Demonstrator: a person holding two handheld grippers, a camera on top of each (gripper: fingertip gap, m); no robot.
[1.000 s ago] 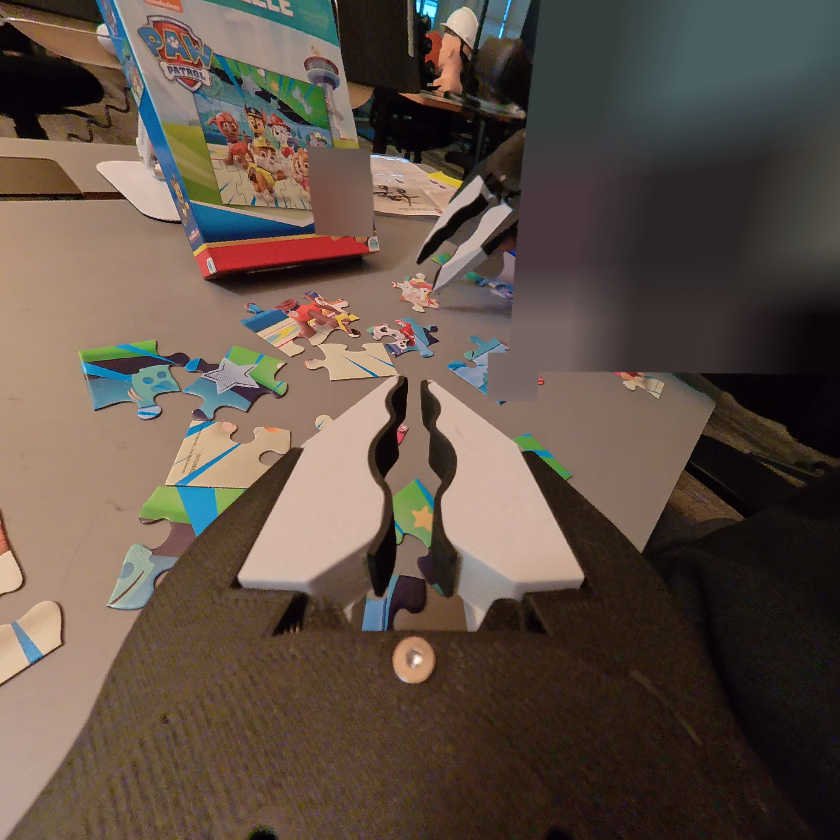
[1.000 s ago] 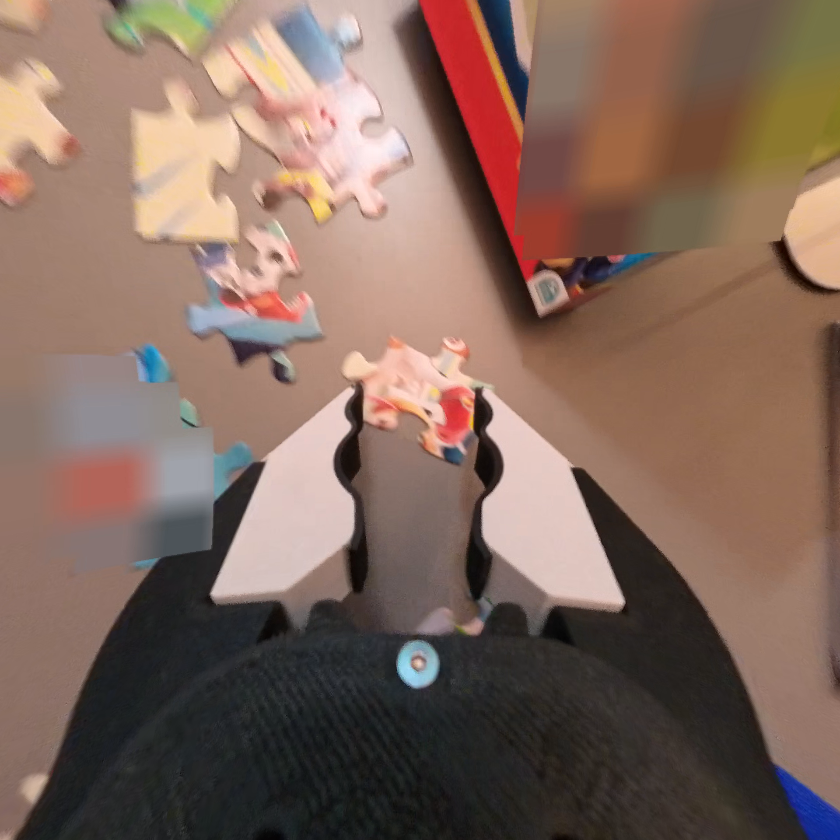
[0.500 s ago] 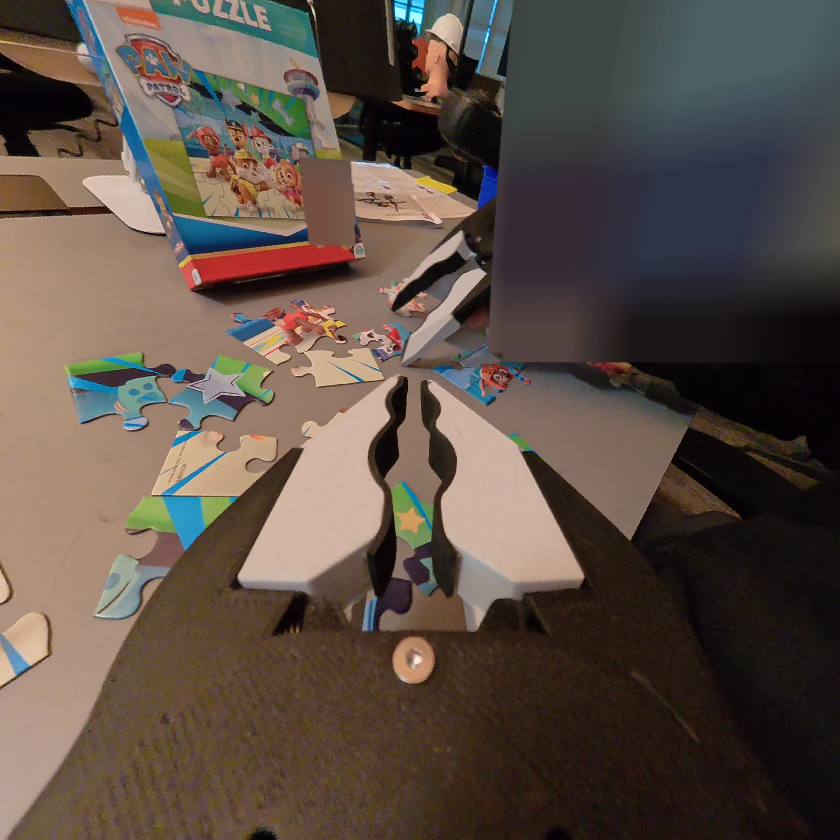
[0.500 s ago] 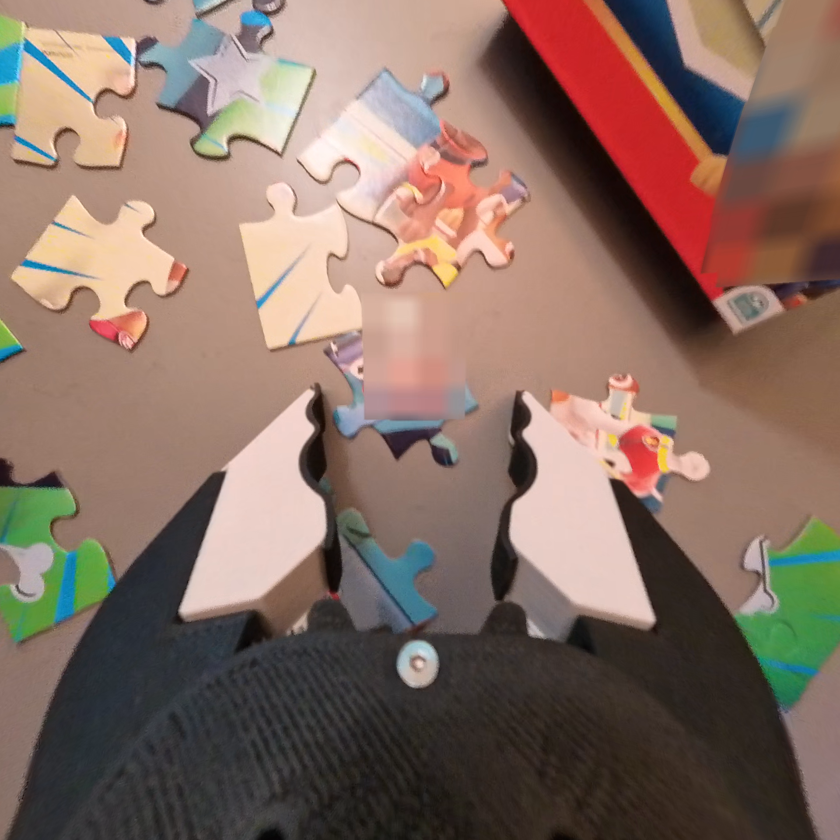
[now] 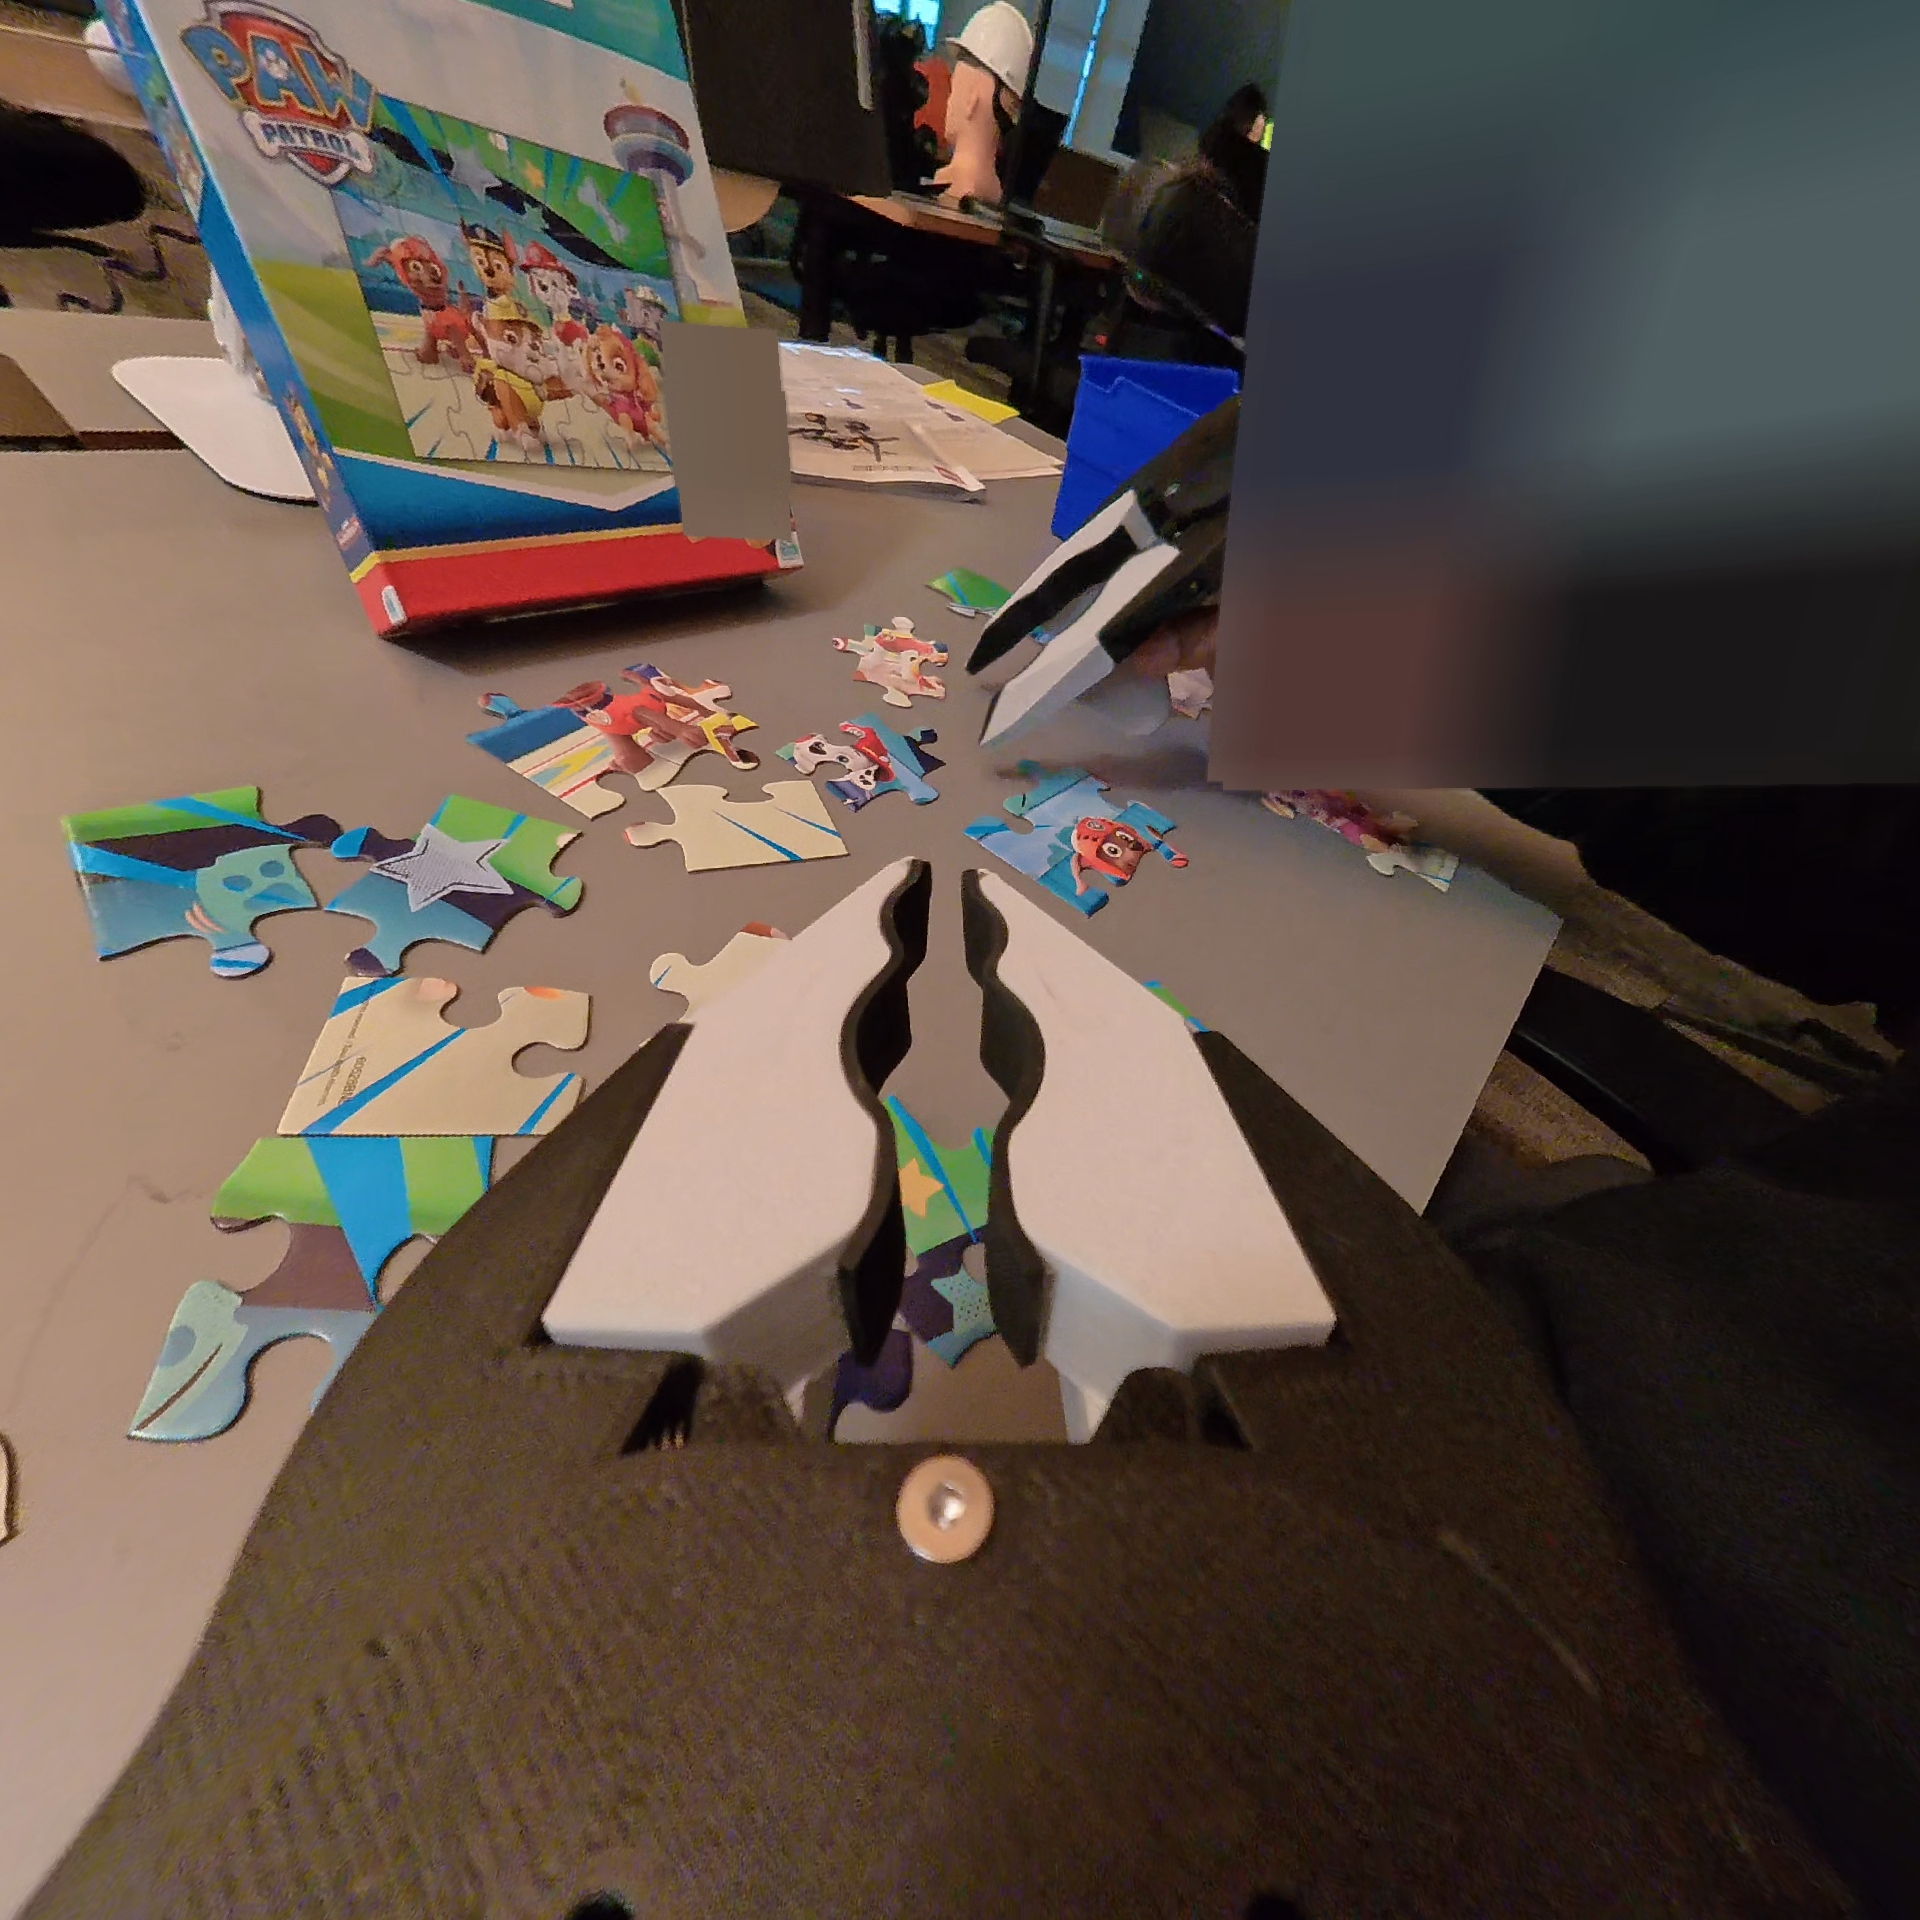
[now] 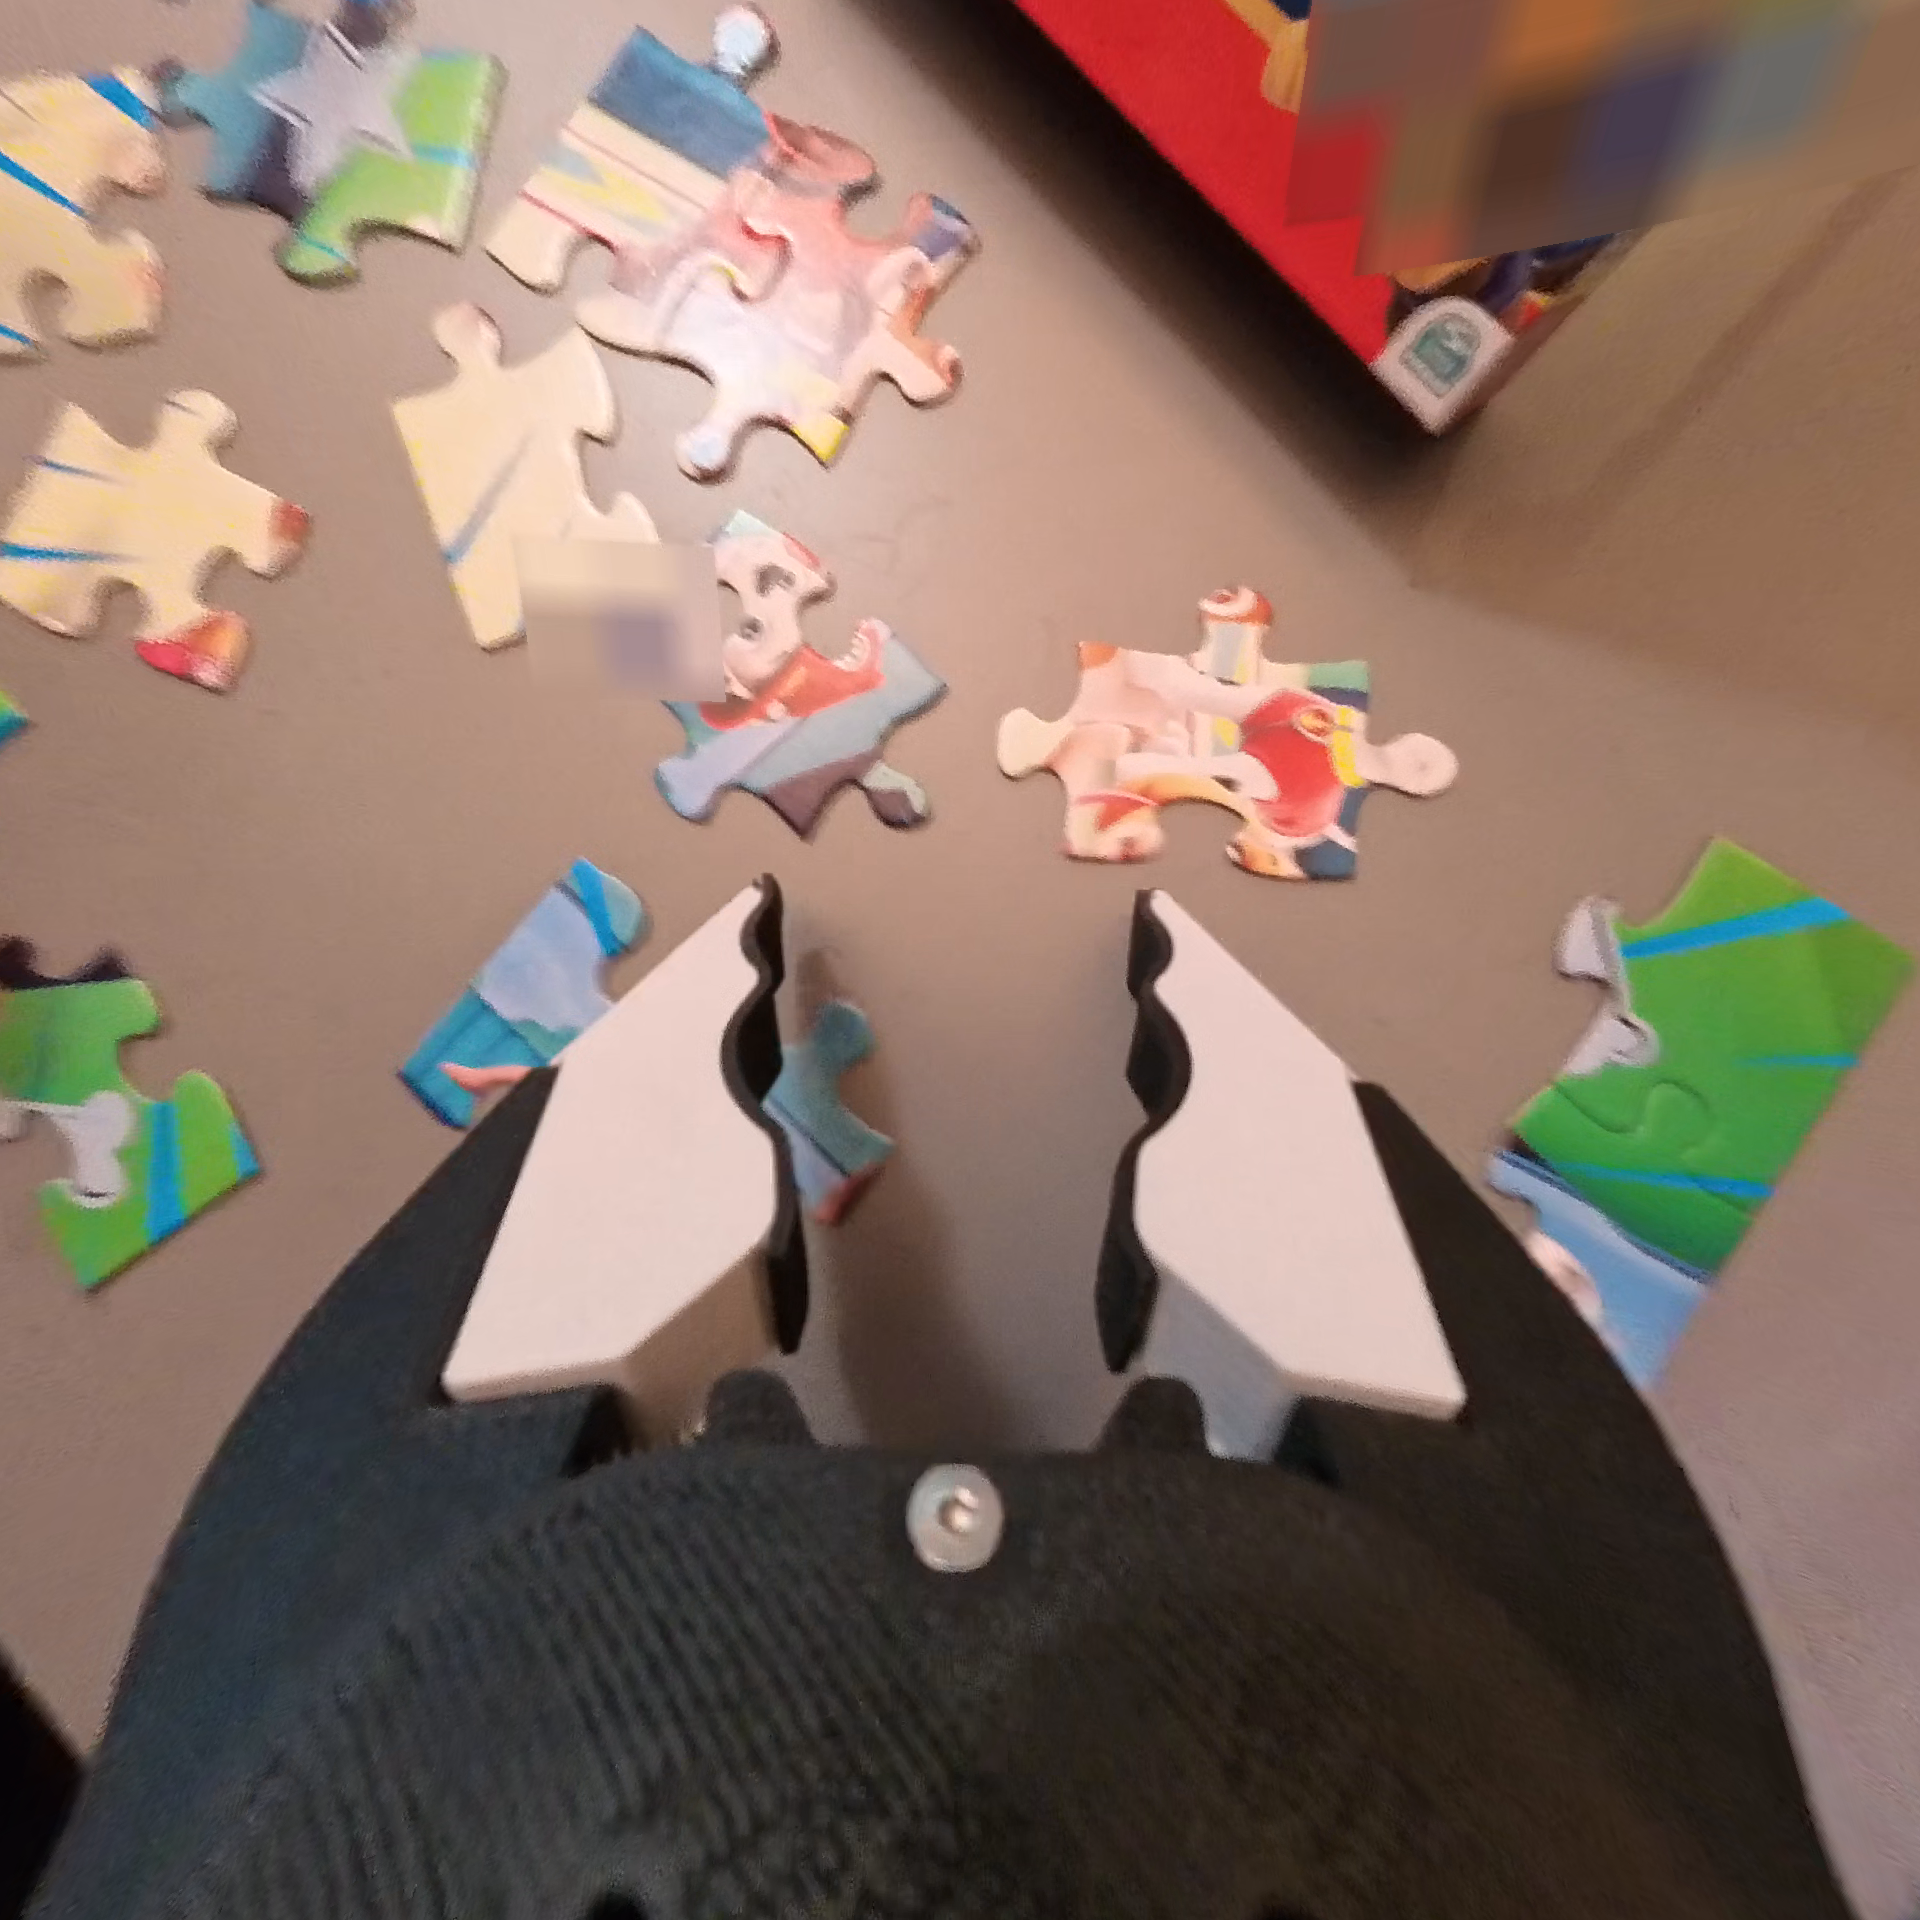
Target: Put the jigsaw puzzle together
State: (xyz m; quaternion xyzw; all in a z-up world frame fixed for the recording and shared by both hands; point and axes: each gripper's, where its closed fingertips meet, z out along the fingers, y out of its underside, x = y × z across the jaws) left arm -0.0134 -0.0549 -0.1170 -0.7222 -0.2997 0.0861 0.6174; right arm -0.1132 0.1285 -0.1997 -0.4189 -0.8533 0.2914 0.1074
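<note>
The left tongs (image 5: pixel 940 878) hover low over the grey tabletop (image 5: pixel 156 644) with their tips drawn almost together, only a thin slit between the dark pads, and nothing is clamped in them. Under them lies a green and blue puzzle piece with a yellow star (image 5: pixel 940 1195), seen through the slit. Just ahead and to their right lies a blue piece with a red-helmeted pup (image 5: pixel 1081 842); just ahead and to their left lies a cream piece with blue streaks (image 5: pixel 743 826). Farther ahead to the left stands the puzzle box (image 5: pixel 468 312), tilted back, with a red lower edge. The right tongs (image 6: pixel 951 899) stand wide apart above the tabletop (image 6: pixel 1247 468), and they grip nothing. Beneath their left finger (image 6: pixel 644 1122) lies the same blue piece (image 6: pixel 821 1101), partly covered. Ahead of them lie 2 pieces: a blue and red one (image 6: pixel 800 717) slightly left, and a white and red one (image 6: pixel 1226 758) slightly right. A green and blue piece (image 6: pixel 1704 1081) lies off to their right. Further cream and star-printed pieces lie scattered ahead to their left.
</note>
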